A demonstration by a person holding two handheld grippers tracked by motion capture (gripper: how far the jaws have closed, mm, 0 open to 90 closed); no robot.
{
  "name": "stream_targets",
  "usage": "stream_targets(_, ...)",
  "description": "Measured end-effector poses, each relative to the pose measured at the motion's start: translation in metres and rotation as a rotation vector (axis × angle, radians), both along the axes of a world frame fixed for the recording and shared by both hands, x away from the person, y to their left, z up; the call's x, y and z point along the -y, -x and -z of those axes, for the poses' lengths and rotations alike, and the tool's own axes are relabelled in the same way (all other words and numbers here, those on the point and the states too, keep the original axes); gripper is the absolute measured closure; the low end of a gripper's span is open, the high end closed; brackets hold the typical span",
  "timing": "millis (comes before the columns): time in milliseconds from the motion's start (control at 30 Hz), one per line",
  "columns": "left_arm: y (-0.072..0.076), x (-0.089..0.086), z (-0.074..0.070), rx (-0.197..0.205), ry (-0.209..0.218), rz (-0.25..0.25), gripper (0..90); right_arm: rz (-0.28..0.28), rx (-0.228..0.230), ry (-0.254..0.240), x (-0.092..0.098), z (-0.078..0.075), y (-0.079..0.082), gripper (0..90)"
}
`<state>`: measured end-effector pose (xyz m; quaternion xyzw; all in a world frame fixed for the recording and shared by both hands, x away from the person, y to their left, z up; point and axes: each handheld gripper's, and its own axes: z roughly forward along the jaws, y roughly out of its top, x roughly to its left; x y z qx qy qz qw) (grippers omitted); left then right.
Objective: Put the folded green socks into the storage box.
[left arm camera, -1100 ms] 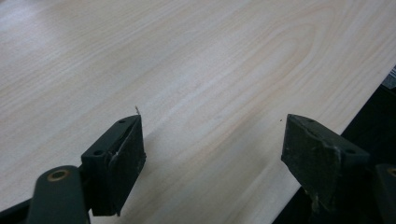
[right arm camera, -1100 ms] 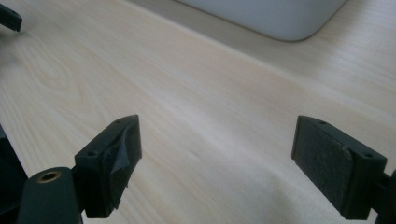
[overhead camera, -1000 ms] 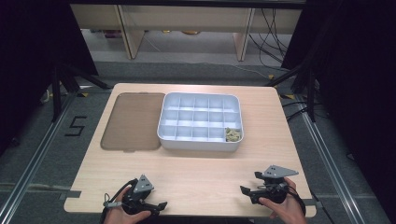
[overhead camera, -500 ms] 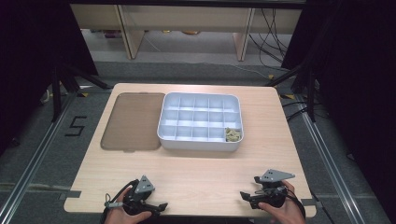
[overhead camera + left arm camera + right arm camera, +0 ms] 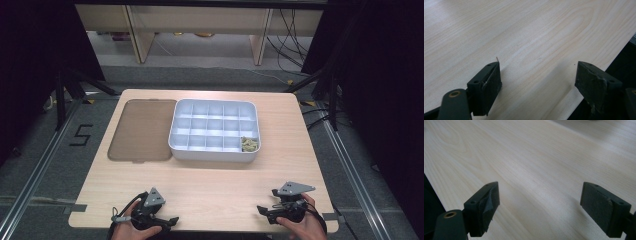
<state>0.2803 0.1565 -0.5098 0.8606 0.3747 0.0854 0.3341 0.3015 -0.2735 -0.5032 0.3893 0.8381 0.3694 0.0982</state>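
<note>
I hold my left tongs [image 5: 167, 220] at the lower left of the high view, low over the near edge of the wooden table [image 5: 210, 180], with my hand wrapped around the grip. In the left gripper view the two black jaws stand wide apart with only bare wood grain between them, and the table's edge cuts across the lower right corner. My right tongs [image 5: 264, 210] sit at the lower right of the high view, also close to the near edge, jaws pointing toward the middle of the frame. In the right gripper view they are spread wide as well, with nothing between them but table.

The white compartment tray [image 5: 214, 150] lies in the upper middle of the high view, well apart from both tongs. Its lower right compartment holds a small heap of pale, yellowish pieces [image 5: 249, 144]. A flat brown lid [image 5: 142, 130] lies just beside the tray on its left.
</note>
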Motion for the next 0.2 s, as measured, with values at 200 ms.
stream_targets(200, -0.0003, -0.0001, 0.0007, -0.007, 0.006, -0.015, 20.2, 0.009, -0.004, -0.008, 0.0002, -0.0002, 0.0003, 16.5)
